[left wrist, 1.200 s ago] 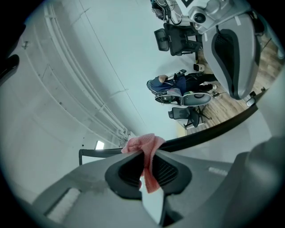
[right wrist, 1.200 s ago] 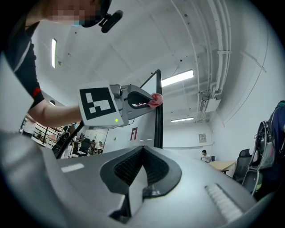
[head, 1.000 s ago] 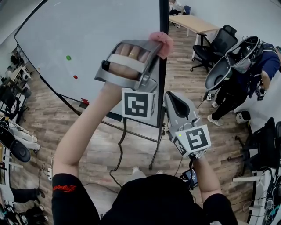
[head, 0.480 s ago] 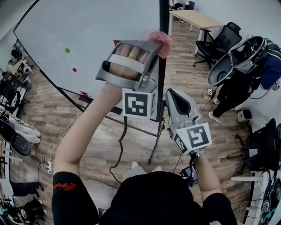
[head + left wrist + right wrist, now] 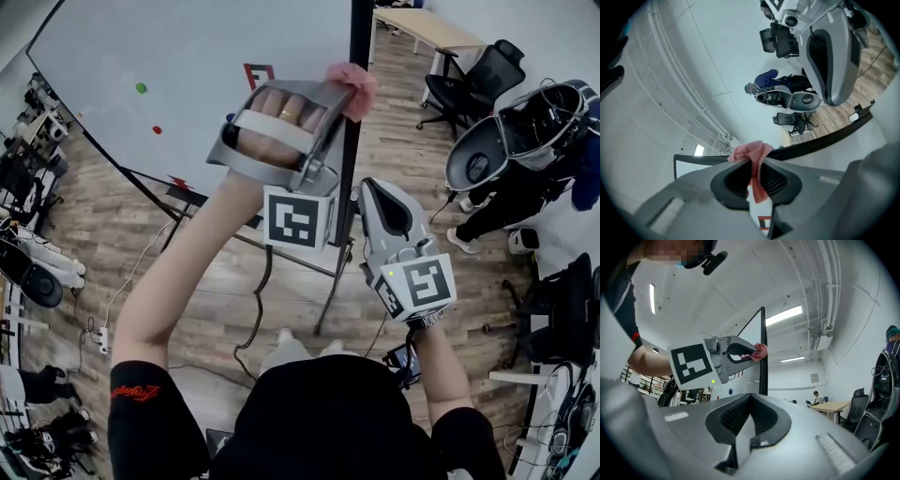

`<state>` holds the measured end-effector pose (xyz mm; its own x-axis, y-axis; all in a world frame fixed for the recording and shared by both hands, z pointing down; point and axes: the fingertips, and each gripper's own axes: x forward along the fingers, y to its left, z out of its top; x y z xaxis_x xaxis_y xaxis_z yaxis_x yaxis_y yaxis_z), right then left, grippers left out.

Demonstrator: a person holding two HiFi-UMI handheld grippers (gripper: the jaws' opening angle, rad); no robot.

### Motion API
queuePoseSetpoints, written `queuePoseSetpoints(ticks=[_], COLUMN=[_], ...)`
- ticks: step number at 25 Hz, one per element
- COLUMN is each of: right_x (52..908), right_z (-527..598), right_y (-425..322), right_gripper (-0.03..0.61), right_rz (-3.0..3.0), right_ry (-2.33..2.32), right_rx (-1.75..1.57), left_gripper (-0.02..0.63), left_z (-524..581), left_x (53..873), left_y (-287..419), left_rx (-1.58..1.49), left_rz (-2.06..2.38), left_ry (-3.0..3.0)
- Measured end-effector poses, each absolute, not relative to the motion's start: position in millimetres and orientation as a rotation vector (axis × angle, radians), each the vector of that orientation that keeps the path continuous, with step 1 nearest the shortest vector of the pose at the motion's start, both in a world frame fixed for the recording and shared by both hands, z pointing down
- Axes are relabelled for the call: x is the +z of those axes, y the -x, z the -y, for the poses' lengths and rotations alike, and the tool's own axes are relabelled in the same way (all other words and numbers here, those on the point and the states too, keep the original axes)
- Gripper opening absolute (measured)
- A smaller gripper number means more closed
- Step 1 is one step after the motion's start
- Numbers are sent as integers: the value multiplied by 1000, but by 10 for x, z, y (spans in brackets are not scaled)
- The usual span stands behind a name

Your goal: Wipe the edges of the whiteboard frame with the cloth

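Left gripper [image 5: 336,96] pinches soft, limp pink cloth [image 5: 351,86] by its fold against frame [image 5: 352,159], upper centre; right gripper [image 5: 377,189] closed, empty

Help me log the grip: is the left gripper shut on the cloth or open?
Shut. The left gripper pinches the pink cloth between its jaws; it bunches out past them by the black whiteboard frame.

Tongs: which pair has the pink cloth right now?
The left tongs, shut on the pink cloth at the black whiteboard frame; the right tongs hold nothing.
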<state>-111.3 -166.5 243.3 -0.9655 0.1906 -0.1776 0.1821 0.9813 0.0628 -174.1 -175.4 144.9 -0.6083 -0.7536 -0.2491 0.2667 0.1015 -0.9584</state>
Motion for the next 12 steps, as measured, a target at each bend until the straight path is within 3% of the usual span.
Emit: queuePoseSetpoints(ticks=[12], right_x=[2540], right_z=[1694], right_y=[1136], right_gripper=[2], right_rz=[-2964], right_ry=[-287], right_rx=[43], left_gripper=[44], left_z=[1762], left_x=[1664], left_y=[1751], left_rx=[-1642], left_rz=[-1594], left_ry=[514])
